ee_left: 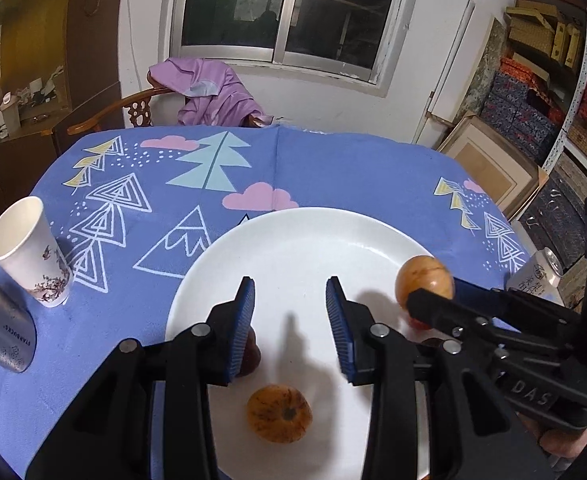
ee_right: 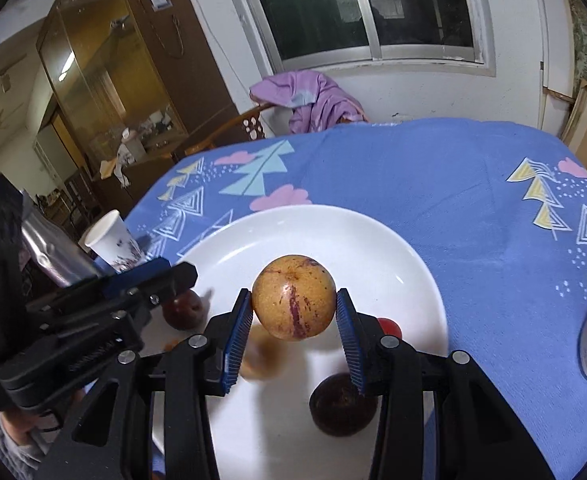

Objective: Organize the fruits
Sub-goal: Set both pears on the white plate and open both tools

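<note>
On the blue surface [ee_right: 433, 184], centre frame, the right claw [ee_right: 293, 312] pinches a yellow purple-streaked fruit [ee_right: 293, 302]; the left claw [ee_left: 289, 316] is spread, holding nothing.

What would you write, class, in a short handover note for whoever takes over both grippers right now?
Right gripper: shut on the yellow fruit, held above the plate.
Left gripper: open, empty, over the plate.
On the plate: orange fruit, dark fruit, another dark fruit, small red fruit.
Done: four fruits on the plate.
Left: set the yellow fruit down, probably on the plate's bare far side.
</note>
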The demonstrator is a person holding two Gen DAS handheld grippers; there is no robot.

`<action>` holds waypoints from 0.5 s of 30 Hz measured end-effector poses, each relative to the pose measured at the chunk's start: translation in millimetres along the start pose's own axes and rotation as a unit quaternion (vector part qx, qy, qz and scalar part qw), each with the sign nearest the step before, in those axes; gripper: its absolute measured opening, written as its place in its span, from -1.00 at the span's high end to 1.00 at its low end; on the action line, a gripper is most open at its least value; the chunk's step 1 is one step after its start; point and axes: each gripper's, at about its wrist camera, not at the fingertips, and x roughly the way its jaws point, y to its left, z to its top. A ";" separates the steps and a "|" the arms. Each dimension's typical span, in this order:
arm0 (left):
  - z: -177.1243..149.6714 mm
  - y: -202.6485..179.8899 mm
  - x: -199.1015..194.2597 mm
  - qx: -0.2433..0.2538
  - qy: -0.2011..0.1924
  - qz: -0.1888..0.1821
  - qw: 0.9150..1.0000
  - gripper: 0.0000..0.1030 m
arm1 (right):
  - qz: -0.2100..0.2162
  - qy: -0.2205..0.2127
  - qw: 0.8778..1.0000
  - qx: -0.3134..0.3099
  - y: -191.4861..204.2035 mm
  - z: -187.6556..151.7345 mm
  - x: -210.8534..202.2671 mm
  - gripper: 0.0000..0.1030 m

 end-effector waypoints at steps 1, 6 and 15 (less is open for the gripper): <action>0.1 0.6 2.1 -0.001 -0.001 -0.001 1.000 0.30 | -0.003 0.004 1.000 -0.004 -0.4 -1.0 4.3 0.16; -1.2 3.0 6.8 -0.001 0.005 -0.003 1.000 0.30 | -0.008 0.016 1.000 0.003 -8.9 -2.5 16.1 0.16; -6.4 1.6 8.2 0.006 0.010 0.006 1.000 0.30 | 0.010 -0.001 1.000 0.020 -14.4 0.9 2.8 0.13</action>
